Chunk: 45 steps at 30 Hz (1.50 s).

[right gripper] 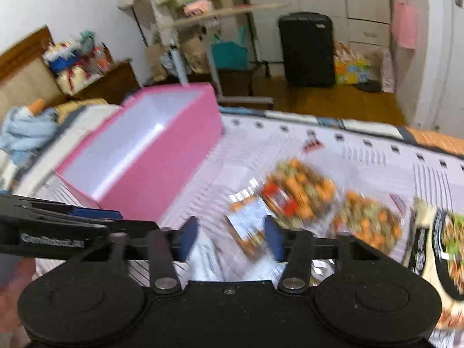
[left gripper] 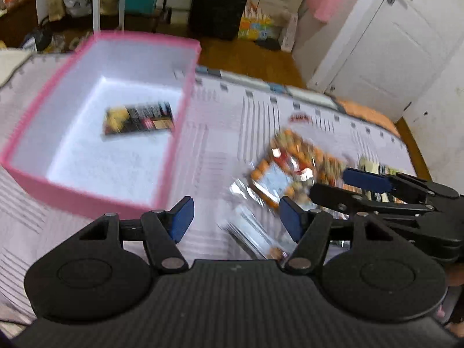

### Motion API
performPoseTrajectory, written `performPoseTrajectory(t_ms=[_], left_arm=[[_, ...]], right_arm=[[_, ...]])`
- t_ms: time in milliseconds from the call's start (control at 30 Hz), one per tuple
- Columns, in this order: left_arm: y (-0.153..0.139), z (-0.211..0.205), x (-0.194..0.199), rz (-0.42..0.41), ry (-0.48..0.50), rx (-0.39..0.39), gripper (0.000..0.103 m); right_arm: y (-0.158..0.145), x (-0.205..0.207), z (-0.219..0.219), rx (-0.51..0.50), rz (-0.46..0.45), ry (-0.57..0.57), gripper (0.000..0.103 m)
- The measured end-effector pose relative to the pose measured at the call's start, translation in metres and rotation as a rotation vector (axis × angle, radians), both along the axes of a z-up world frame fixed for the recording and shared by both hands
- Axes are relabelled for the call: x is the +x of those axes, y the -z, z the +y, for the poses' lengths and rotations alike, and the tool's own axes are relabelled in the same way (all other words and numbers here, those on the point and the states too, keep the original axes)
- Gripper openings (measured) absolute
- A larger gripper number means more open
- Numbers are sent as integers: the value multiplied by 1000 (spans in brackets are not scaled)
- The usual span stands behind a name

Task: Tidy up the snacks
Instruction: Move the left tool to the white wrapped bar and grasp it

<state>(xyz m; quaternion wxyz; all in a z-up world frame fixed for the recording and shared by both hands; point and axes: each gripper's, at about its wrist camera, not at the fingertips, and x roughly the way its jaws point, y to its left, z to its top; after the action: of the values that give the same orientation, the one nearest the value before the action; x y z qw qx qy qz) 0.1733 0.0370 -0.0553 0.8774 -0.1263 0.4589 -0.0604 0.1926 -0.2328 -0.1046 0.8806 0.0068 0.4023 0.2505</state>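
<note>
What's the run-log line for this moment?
left tongs open, empty | right tongs open over snack packets | pink box holds one packet

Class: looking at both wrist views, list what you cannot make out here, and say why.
- Print on the dark packet in the pink box: left view, motion blur.
- Box contents: right view, near wall hides the floor.
- Snack bag labels: both views, blurred.
- Bowl-picture packet: right view, cut off by the edge.

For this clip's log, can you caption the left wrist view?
Open left gripper hovers over the patterned cloth between a pink box holding one dark snack pack and loose orange snack packets.
</note>
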Motion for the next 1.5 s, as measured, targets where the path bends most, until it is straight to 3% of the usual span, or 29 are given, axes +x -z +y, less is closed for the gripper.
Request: performPoseTrajectory(t_ms=[167,233,433,633,700,800,900,967,1033,1167,1267,1367,1500], left_arm=[[45,-26,-3,-19,-67,21,59],[62,-32,-4,-39,-94,31,59],[97,-36,2,42,-117,53,60],[104,-25,9,98,-107,-43,62],[107,-23,9,120,-104,-84,63],[106,-26,7,98,-81,-78,62],[109,-27,5,72,-74,-105,59],[109,-30,5,58,-61,-88,52],[107,-32,5,61,-46,-76,36],[98,-34,6,78,22,6,34],[94,-38,6,82,119,54,34],[98,-38,8,104,122,49,37],[107,-37,9,121,88,23,41]], right_arm=[[44,-4,-11,11,33,90,46],[59,-5,-14,12,24,112,41],[73,-14,-2,-94,-50,96,42],[67,-17,2,-173,-16,54,44],[67,-20,3,-181,2,45,41],[67,-27,3,-178,8,17,31],[65,-32,1,-176,8,-3,28],[64,-34,1,-165,20,-10,27],[61,-37,0,-156,31,-17,26],[54,-42,-1,-177,90,-73,26],[55,-45,-1,-216,106,-62,43],[60,-45,1,-188,105,-39,54],[76,-40,6,-142,109,3,54]])
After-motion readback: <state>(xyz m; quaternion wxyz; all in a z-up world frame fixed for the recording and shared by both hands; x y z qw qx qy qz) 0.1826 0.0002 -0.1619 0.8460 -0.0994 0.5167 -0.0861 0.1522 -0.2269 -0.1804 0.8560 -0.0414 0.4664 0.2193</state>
